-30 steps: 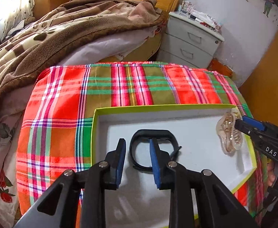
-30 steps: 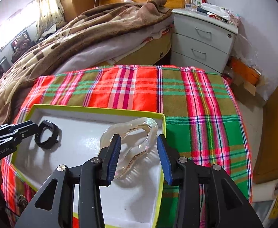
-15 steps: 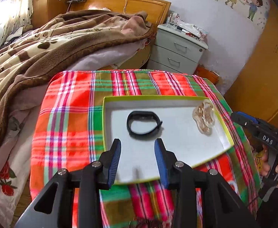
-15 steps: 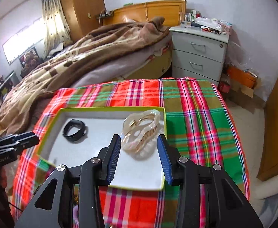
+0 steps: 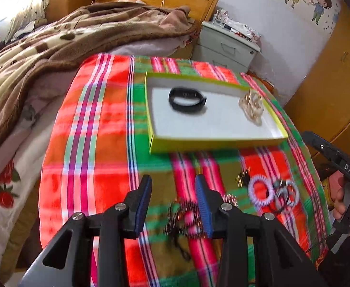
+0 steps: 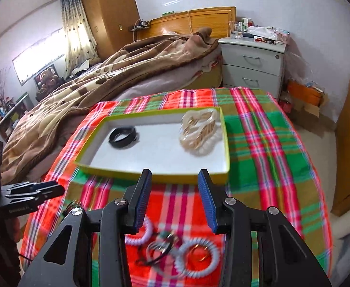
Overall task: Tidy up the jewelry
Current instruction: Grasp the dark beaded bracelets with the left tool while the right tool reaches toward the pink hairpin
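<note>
We hold both grippers, left gripper (image 5: 172, 192) and right gripper (image 6: 175, 195), agape and empty. The pale lilac coiled plastic hair ties (image 6: 196, 256) lie loose on the plaid cloth (image 6: 265, 148) (light, springy, we judge); pinch one coil's rim.

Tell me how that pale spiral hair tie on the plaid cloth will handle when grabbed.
The pale spiral hair tie looks like springy coiled plastic, so it probably squashes and rebounds. It seems light. It overlaps a dark cord tangle, which may drag along.
</note>
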`<state>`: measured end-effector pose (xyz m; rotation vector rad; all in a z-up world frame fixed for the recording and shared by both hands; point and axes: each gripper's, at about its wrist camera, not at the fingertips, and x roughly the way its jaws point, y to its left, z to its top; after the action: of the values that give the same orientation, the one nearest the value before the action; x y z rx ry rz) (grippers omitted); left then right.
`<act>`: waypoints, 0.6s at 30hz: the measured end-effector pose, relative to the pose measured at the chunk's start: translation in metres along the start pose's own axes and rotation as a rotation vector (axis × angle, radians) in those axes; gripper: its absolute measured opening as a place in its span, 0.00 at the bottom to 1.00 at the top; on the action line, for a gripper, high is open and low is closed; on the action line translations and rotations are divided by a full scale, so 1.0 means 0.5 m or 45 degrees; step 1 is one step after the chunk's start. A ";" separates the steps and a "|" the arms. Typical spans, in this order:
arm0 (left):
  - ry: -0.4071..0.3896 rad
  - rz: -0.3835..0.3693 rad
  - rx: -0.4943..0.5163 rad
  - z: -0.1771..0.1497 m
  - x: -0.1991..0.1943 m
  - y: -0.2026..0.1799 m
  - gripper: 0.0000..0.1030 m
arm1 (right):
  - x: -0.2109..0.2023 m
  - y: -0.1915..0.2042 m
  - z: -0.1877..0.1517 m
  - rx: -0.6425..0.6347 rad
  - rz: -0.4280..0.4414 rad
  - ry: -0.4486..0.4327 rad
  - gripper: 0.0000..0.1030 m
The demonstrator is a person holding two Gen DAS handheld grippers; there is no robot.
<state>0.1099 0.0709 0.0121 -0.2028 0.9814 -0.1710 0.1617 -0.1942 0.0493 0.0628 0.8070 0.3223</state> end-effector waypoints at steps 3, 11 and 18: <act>0.024 0.000 -0.008 -0.028 0.003 0.005 0.38 | 0.000 0.019 -0.028 -0.010 0.020 0.004 0.40; 0.049 0.031 0.012 -0.064 0.012 -0.008 0.38 | -0.003 0.067 -0.077 -0.048 0.078 -0.012 0.40; 0.062 0.070 0.021 -0.079 0.028 -0.017 0.38 | -0.010 0.087 -0.095 -0.052 0.092 -0.013 0.40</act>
<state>0.0838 0.0557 -0.0183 -0.1569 1.0330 -0.1345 0.1130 -0.1579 0.0276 0.0552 0.7892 0.4065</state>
